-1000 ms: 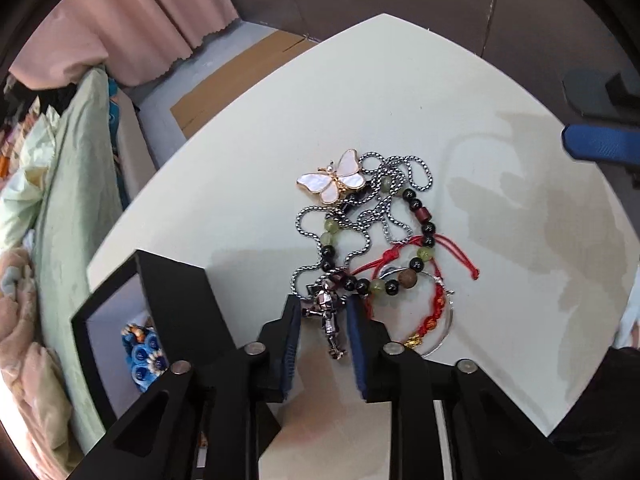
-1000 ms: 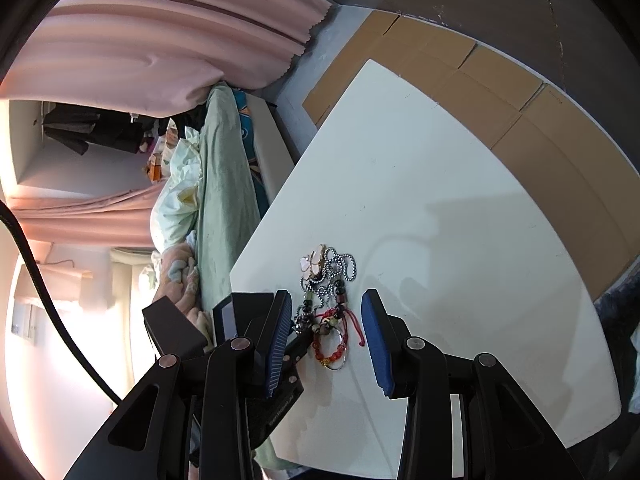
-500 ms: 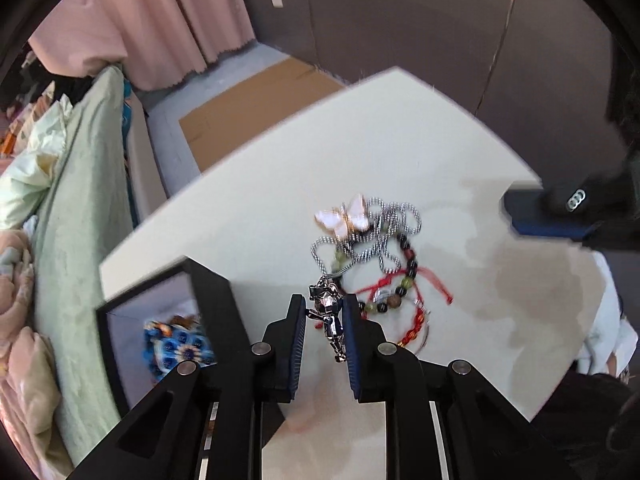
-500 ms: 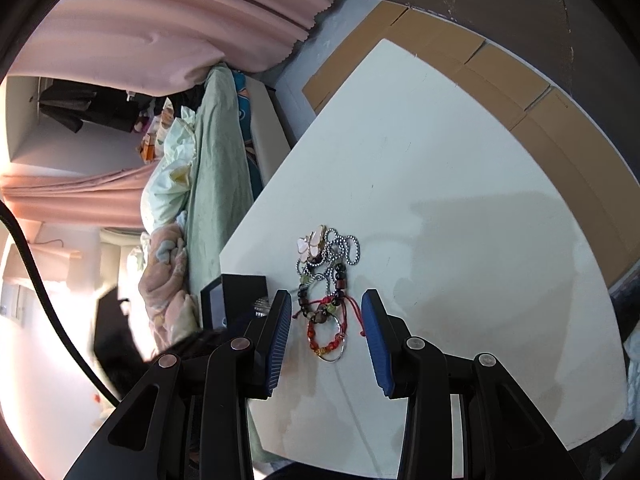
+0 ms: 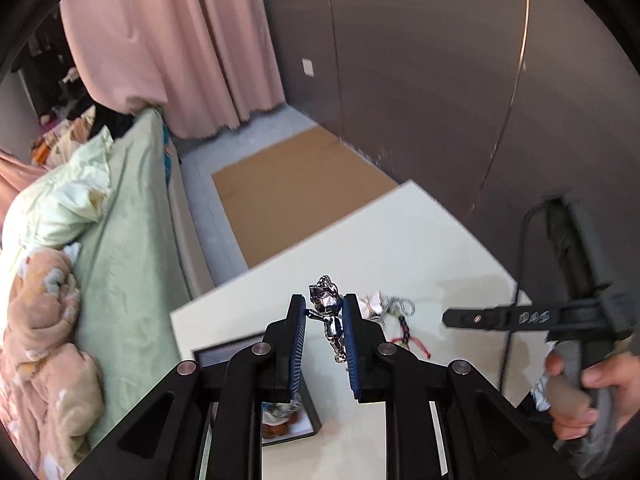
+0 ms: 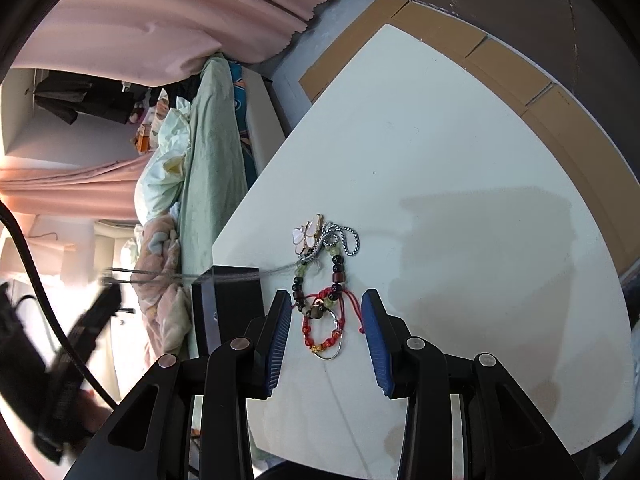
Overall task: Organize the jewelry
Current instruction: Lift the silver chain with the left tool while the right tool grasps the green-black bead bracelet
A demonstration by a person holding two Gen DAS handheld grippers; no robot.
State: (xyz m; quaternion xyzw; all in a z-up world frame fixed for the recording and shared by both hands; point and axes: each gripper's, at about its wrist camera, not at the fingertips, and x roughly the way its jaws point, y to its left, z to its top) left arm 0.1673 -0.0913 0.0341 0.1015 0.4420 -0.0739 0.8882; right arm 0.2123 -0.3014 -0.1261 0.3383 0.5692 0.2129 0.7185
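My left gripper (image 5: 323, 324) is shut on a silver figure pendant (image 5: 329, 317) and holds it high above the white table (image 5: 400, 248). Its silver chain (image 6: 240, 277) is pulled taut from the jewelry pile toward the left in the right wrist view. The pile holds a pearl butterfly brooch (image 6: 307, 234), a dark and green bead bracelet (image 6: 338, 270) and a red cord bracelet (image 6: 326, 334). My right gripper (image 6: 324, 332) is open above the pile, its jaws on either side of the red bracelet. A black jewelry box (image 6: 226, 308) stands left of the pile.
The black box also shows under my left gripper (image 5: 288, 420), with a colourful piece inside. A bed with green bedding (image 5: 120, 232) lies along the table's left edge. Cardboard (image 5: 296, 184) covers the floor beyond the table. The right gripper and hand (image 5: 576, 368) show at right.
My left gripper has lifted the pendant off the table and risen high, drawing the chain out of the pile until taut. The right gripper has stayed open above the pile.
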